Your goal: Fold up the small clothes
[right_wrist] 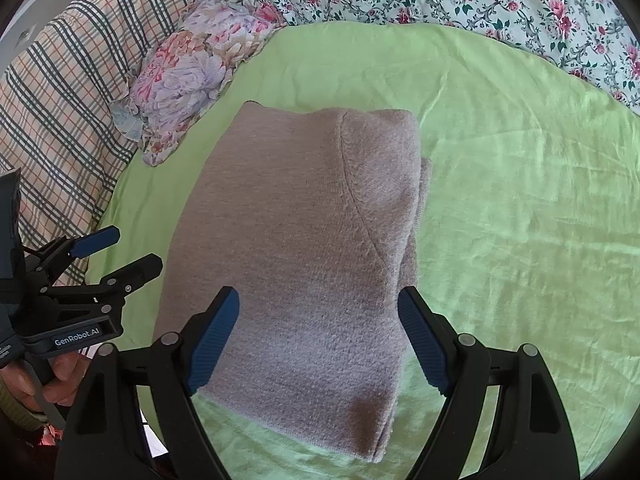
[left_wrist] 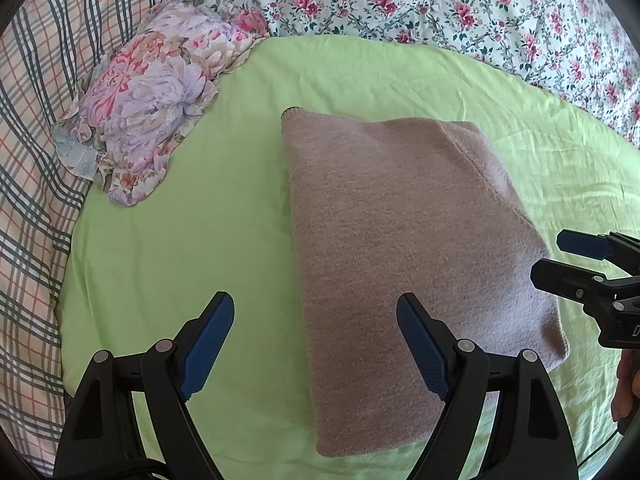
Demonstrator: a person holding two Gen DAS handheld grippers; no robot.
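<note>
The left gripper point(left_wrist: 316, 340) had its blue-padded fingers point(left_wrist: 210, 344) spread wide apart and held nothing; it hung above the near left edge of the sweater point(left_wrist: 400, 248). The right gripper point(right_wrist: 318, 340) was likewise spread wide and empty, poised over the near end of the same garment. Neither pair of fingers touched the knit.

The sweater, a mauve-grey knit, lay folded into a thick rectangle in the middle of the green sheet point(left_wrist: 180, 240), with a seam curving down its top layer and lower layers showing along its right edge. A flowered pillow point(left_wrist: 156, 96) sat beyond its far left corner, apart from it, against a plaid quilt point(left_wrist: 32, 160).

This fold looked finished or nearly so. The next move probably called for either one last halving, by pinching both near corners, or lifting the bundle aside.
</note>
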